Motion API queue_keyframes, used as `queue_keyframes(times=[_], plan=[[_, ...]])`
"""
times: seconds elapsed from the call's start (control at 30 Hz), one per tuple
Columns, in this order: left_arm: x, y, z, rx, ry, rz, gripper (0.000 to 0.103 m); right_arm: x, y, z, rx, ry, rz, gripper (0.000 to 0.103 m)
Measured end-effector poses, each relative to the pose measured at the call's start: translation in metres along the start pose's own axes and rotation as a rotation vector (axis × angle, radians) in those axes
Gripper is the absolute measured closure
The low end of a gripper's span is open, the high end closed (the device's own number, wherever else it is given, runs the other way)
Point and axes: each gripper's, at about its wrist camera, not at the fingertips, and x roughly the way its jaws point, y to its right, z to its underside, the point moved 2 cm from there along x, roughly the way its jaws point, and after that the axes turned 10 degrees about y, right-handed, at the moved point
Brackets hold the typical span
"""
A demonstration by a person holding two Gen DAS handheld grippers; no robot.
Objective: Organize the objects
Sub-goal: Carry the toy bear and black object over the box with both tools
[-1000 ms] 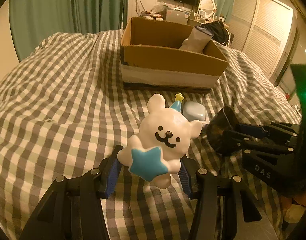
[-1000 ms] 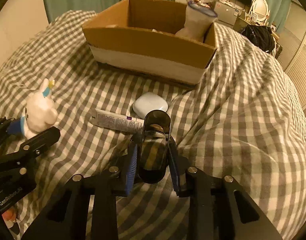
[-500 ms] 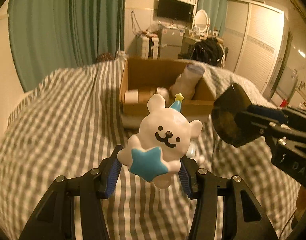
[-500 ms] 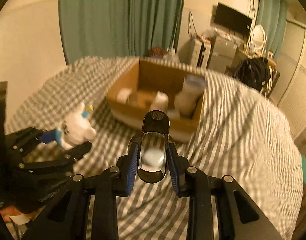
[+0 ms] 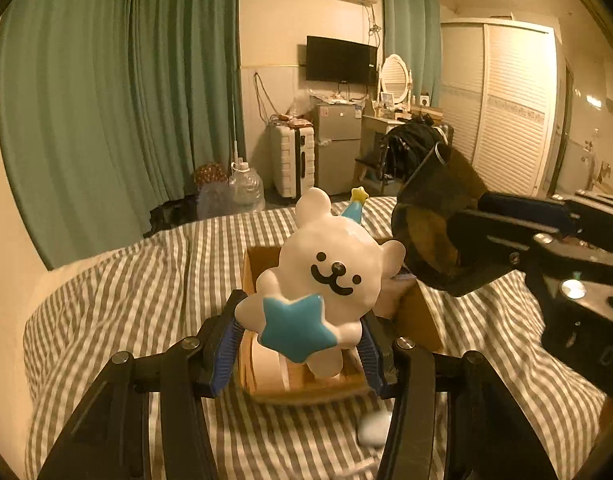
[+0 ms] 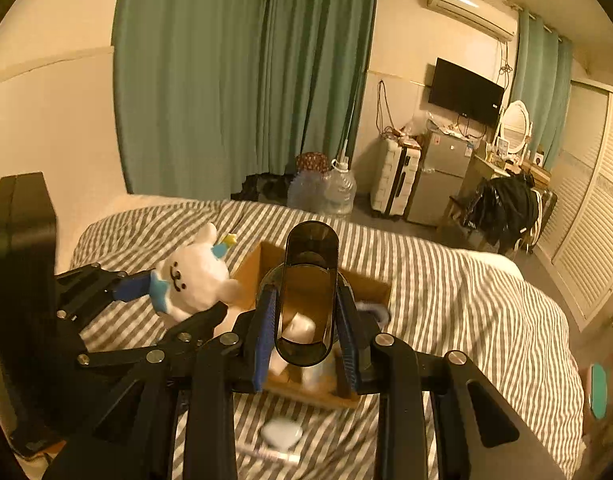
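My left gripper (image 5: 298,344) is shut on a white bear figurine (image 5: 326,272) with a blue star and party hat, held in the air over the open cardboard box (image 5: 420,316). It also shows in the right wrist view (image 6: 194,276). My right gripper (image 6: 308,332) is shut on a dark translucent case (image 6: 308,288), held above the same box (image 6: 246,276); the case shows at the right of the left wrist view (image 5: 430,232). The box holds white rolls (image 6: 302,326) and other items.
The box sits on a bed with a checked cover (image 6: 446,304). A pale blue pebble-shaped object (image 6: 282,432) and a tube (image 6: 278,456) lie on the cover in front of the box. Curtains (image 5: 118,100), a fridge (image 5: 334,148) and wardrobe (image 5: 510,108) stand beyond.
Both grippers have risen high and moved forward over the box, each still holding its object. The view now looks across the room instead of down at the bed.
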Motion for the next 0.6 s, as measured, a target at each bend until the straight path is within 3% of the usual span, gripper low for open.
queue_keyframes(times=[0.27,0.47,0.6], plan=[[0.080,-0.012,-0.006,0.026,-0.052,-0.024,0.050,0.072,0.024,-0.010,0.036,-0.027,0.001,0.075],[0.141,-0.019,0.007,0.052,-0.109,-0.034,0.050,0.138,0.039,0.008,0.066,-0.100,-0.012,0.075],[0.160,-0.020,0.022,0.052,-0.137,-0.013,0.050,0.167,0.041,0.029,0.074,-0.143,-0.041,0.075]])
